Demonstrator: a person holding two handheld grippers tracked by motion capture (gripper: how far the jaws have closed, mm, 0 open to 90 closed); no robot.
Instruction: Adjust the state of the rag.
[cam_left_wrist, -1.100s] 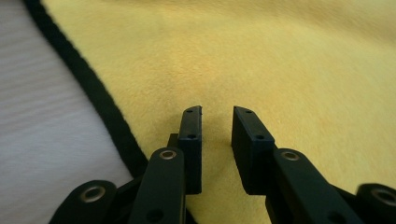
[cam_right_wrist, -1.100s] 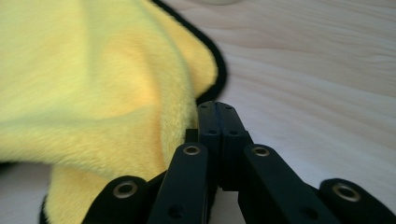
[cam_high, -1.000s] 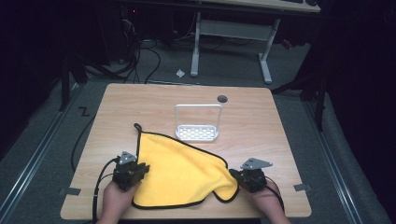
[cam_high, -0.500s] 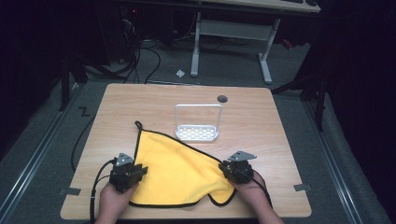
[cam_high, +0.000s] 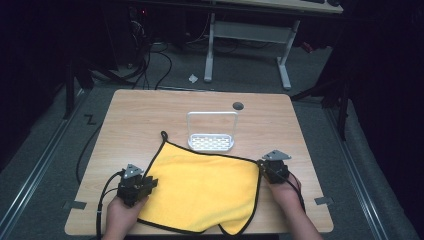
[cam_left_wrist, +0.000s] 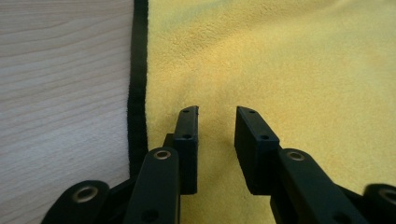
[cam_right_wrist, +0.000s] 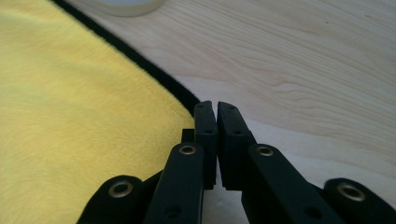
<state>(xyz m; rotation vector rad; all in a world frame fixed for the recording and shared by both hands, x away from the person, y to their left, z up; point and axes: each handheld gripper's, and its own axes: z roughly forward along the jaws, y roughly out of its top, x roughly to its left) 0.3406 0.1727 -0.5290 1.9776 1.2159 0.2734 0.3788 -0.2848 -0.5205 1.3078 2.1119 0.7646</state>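
Note:
A yellow cloth with black trim lies spread on the wooden table, near its front. My left gripper is at the cloth's left side. In the left gripper view it is open over the yellow pile, just inside the black edge. Its jaws have just been closing a little, with nothing pinched between them. My right gripper is at the cloth's right edge. In the right gripper view it is shut where the black trim ends, having just been closing on that edge.
A white wire rack stands behind the cloth at mid-table, and its base shows at the top of the right gripper view. A dark round hole sits near the table's far edge. Cables and desk legs lie on the floor beyond.
The right gripper has moved to the right and a little away, and the cloth's right corner went with it. The cloth now lies wider and flatter. The left gripper stayed put.

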